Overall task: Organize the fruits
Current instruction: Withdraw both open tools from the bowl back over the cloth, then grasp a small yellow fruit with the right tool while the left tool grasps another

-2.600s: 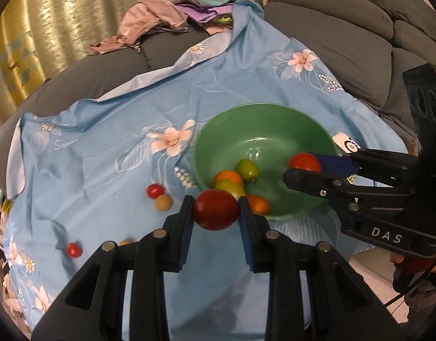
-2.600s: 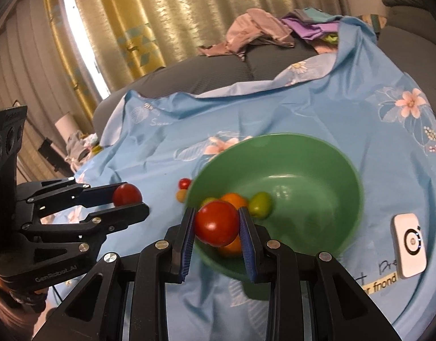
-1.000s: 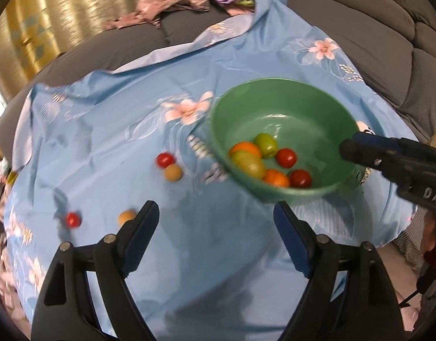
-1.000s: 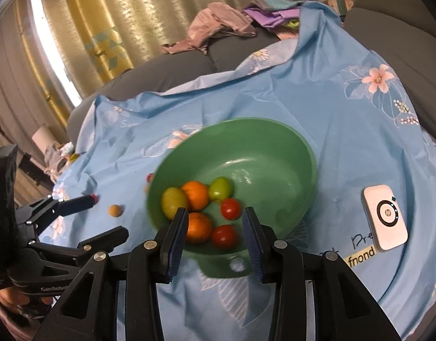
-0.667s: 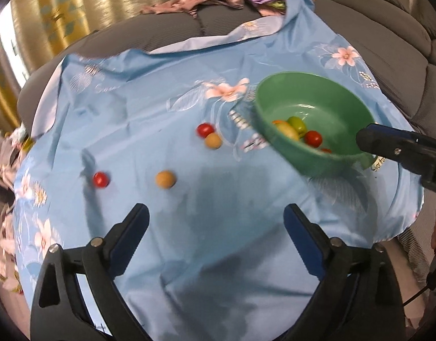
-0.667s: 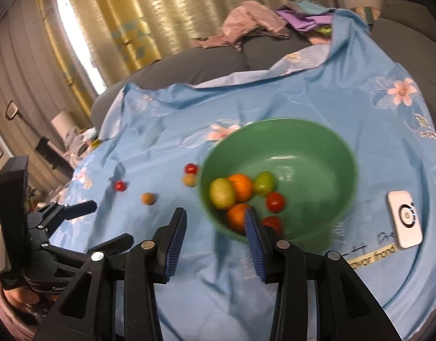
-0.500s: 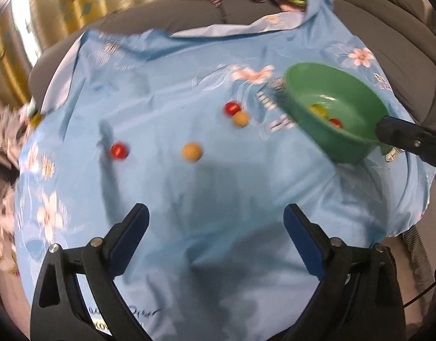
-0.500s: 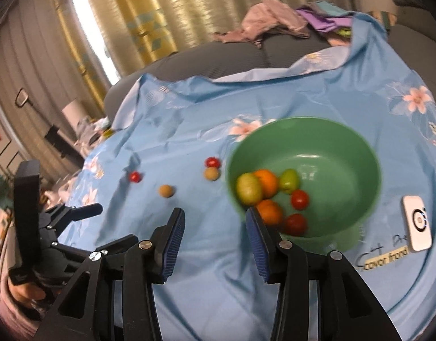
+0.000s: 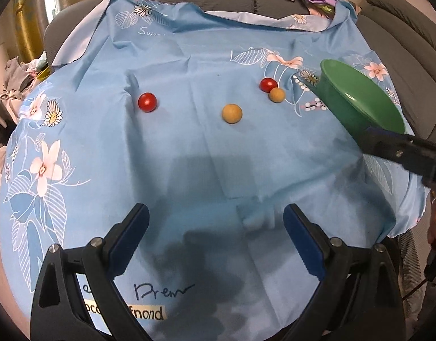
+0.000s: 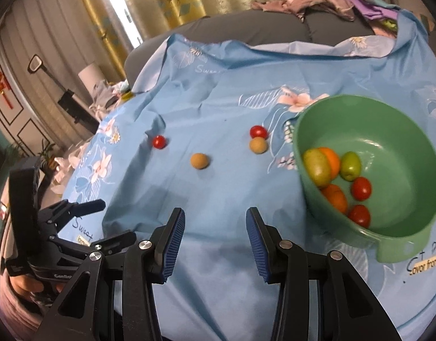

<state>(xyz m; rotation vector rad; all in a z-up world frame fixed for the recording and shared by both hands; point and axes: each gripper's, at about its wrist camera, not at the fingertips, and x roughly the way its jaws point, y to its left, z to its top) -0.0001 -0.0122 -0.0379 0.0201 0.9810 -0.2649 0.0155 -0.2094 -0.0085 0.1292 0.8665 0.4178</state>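
A: Biggest first. Blue floral cloth (image 10: 218, 199) covers the surface, probably there to stop fruit rolling off. Green bowl (image 10: 394, 130) sits at the right edge, the collection spot: six fruits inside, two orange, two green, two red.

B: Grippers?

A: Left gripper (image 9: 215, 241) spread wide and empty, hanging over bare cloth facing the loose fruit. Right gripper (image 10: 215, 241) also released, nothing between the pads, just left of the bowl. Looks like both are free for another pick.

B: What's left out?

A: Four. Tan ball (image 9: 232, 114) mid-cloth, lone red tomato (image 9: 147, 102) further left, then a red tomato by the bowl (image 9: 268, 84) touching a second tan ball (image 9: 276, 95). That pair is nearest the bowl, likely the right gripper's pick; the two outliers suit the left.
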